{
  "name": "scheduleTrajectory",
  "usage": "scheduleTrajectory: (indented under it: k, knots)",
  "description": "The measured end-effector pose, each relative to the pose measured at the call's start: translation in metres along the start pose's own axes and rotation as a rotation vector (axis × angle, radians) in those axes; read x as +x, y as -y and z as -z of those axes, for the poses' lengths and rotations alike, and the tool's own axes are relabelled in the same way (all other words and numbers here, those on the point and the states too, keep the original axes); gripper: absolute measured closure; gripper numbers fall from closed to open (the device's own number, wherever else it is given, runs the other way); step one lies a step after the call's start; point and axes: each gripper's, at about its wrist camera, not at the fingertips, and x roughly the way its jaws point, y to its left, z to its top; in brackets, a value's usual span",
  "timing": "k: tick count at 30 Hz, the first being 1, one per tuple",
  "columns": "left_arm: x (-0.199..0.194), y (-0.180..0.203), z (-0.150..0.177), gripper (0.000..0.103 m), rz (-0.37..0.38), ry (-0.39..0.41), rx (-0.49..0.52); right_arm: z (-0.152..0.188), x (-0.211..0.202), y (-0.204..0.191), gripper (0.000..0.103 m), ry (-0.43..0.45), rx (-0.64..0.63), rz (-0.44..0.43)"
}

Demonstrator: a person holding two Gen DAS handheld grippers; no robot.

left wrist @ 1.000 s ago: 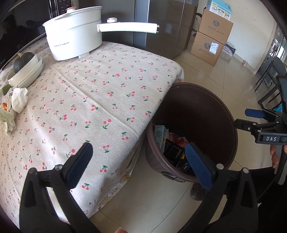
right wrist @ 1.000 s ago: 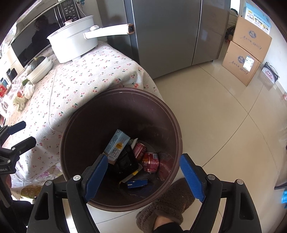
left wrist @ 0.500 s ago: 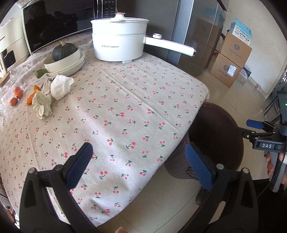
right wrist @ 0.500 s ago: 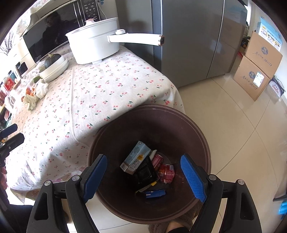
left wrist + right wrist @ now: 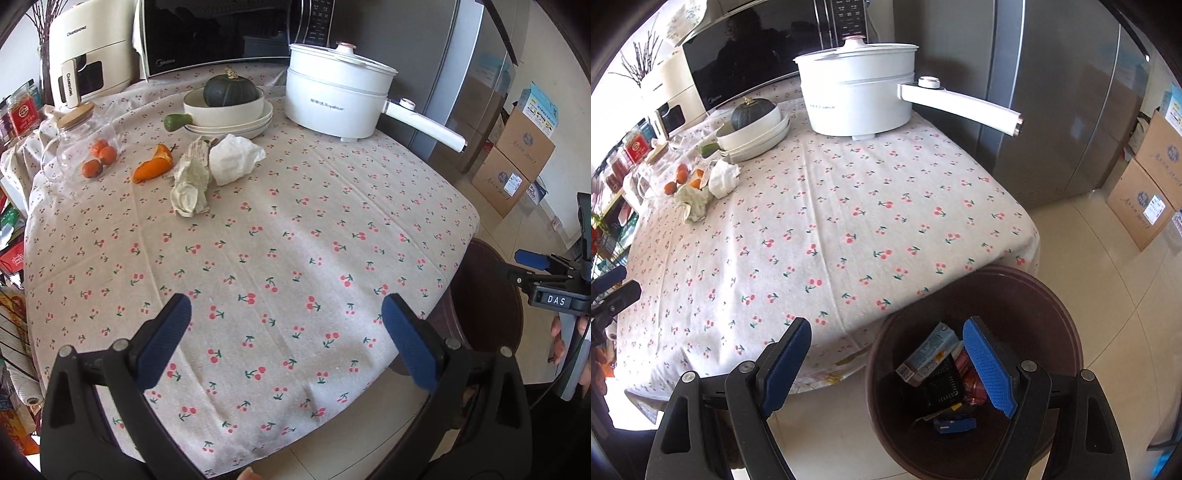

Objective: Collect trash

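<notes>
Blue pads line both tools, and each stands wide apart with nothing between its jaws: the left tool [image 5: 286,332] hovers over the near part of the bench [image 5: 295,240], the right tool [image 5: 886,365] over the bench's edge and the brown trash bin [image 5: 1052,295] on the floor beside it. At the bench's far left lies the trash: one orange peel [image 5: 153,165], one crumpled cream wrapper [image 5: 190,188] and one crumpled white tissue [image 5: 234,158], the last two touching. Left of the peel, three small oranges [image 5: 98,158] sit by a glass jar [image 5: 74,144]. Behind are stacked white bowls [image 5: 229,110] holding one dark green squash [image 5: 231,92], then one white electric pot [image 5: 332,99] with a long handle. The bin holds a carton [image 5: 929,354], cans and dark packaging. A cherry-print cloth covers the bench; a microwave [image 5: 221,33], a steel fridge [image 5: 1052,92] and cardboard boxes [image 5: 1152,177] stand on beyond, over a pale tiled floor.
</notes>
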Motion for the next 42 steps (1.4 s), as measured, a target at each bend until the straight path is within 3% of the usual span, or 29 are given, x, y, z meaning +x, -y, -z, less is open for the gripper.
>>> scheduleTrajectory:
  k: [15,17,20,26,34,42]
  knots:
    - [-0.008,-0.095,0.008,0.001,-0.082,-0.019,-0.138,-0.032,0.027,-0.101,0.016,0.000,-0.115,-0.067]
    - [-0.007,-0.105,0.007,0.001,-0.115,-0.019,-0.143,-0.036,0.036,-0.112,0.006,-0.007,-0.141,-0.051]
    - [-0.005,-0.118,0.001,0.000,-0.163,-0.008,-0.166,-0.047,0.048,-0.126,0.000,-0.008,-0.161,-0.038]
    - [-0.004,-0.139,-0.009,0.000,-0.197,0.012,-0.249,-0.089,0.075,-0.158,0.000,0.002,-0.154,-0.054]
    - [0.006,-0.160,-0.016,0.000,-0.284,-0.013,-0.260,-0.142,0.127,-0.214,0.000,0.008,-0.138,-0.145]
    - [0.019,-0.176,-0.022,0.000,-0.282,-0.028,-0.320,-0.176,0.178,-0.243,0.000,-0.016,-0.081,-0.214]
